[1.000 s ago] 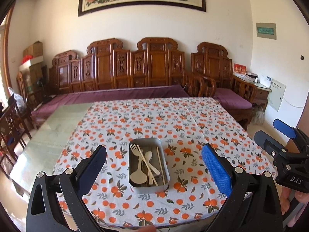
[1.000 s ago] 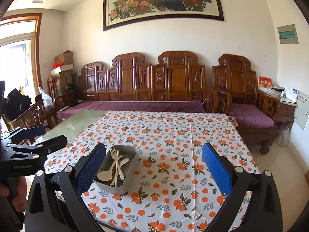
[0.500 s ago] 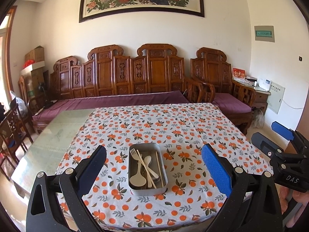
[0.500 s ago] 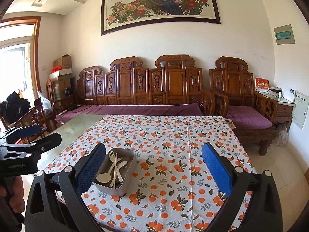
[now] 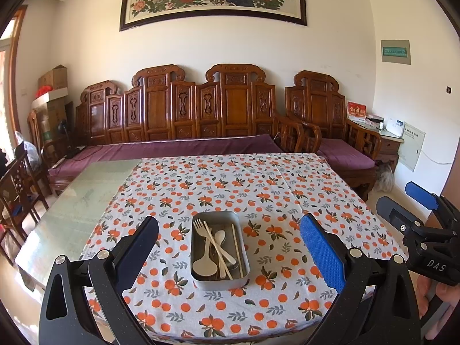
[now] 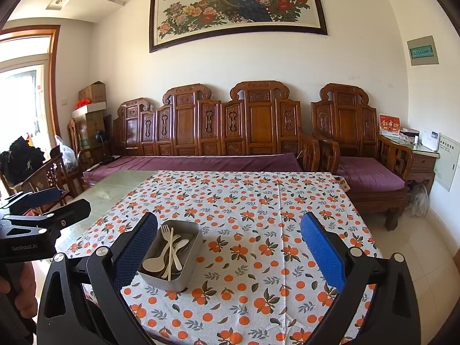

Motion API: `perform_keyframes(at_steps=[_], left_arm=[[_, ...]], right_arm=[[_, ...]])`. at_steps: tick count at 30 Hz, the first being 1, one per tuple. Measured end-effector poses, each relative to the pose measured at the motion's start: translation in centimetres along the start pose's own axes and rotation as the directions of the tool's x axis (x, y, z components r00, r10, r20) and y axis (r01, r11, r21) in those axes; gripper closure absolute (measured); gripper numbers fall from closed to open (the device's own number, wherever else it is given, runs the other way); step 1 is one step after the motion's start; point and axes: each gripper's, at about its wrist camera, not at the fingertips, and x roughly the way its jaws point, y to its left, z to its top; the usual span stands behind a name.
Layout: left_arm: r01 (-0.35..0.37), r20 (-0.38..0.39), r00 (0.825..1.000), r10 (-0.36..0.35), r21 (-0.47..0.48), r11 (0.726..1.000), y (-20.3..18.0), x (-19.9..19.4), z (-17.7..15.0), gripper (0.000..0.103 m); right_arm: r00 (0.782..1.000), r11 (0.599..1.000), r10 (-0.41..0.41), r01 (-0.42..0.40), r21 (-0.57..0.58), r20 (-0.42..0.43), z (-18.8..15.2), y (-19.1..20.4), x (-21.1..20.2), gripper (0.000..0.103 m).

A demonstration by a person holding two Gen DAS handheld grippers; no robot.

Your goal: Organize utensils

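Observation:
A grey metal tray sits near the front of the table on an orange-print cloth. It holds a cream fork, spoons and chopsticks. The tray also shows in the right wrist view, low and left. My left gripper is open and empty, held back above the table's near edge with the tray framed between its fingers. My right gripper is open and empty, to the right of the tray. Each gripper shows in the other's view: the right gripper, the left gripper.
The cloth leaves a bare glass strip of table on the left. A carved wooden bench with purple cushion stands behind the table, an armchair at right, dark chairs at left.
Both grippers have tilted and pulled upward and back a little; the tray and table sit lower in both views. The tray and utensils have not moved. Both grippers stay open.

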Motion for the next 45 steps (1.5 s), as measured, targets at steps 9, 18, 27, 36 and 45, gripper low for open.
perform_keyframes(at_steps=[9,18,27,36,45], left_arm=[[0.001,0.001,1.0,-0.001,0.001,1.0,0.05,0.01,0.01,0.008],[-0.004,0.007,1.0,0.004,-0.004,1.0,-0.01,-0.02,0.12,0.008],[-0.002,0.008,1.0,0.002,-0.006,1.0,0.08,-0.08,0.15,0.008],[-0.001,0.012,1.0,0.001,-0.002,1.0,-0.19,-0.19,0.27,0.008],[0.002,0.02,1.0,-0.002,-0.001,1.0,-0.54,-0.58,0.4,0.008]], right_arm=[[1.0,1.0,0.0,0.0,-0.001,0.001,0.03,0.0,0.1,0.003],[1.0,1.0,0.001,-0.001,-0.001,0.004,0.03,0.05,0.06,0.003],[1.0,1.0,0.002,-0.002,0.0,0.005,0.09,0.05,0.12,0.003],[1.0,1.0,0.002,-0.002,0.0,0.004,0.08,0.04,0.15,0.003],[1.0,1.0,0.0,0.0,0.0,0.007,0.17,0.0,0.04,0.003]])
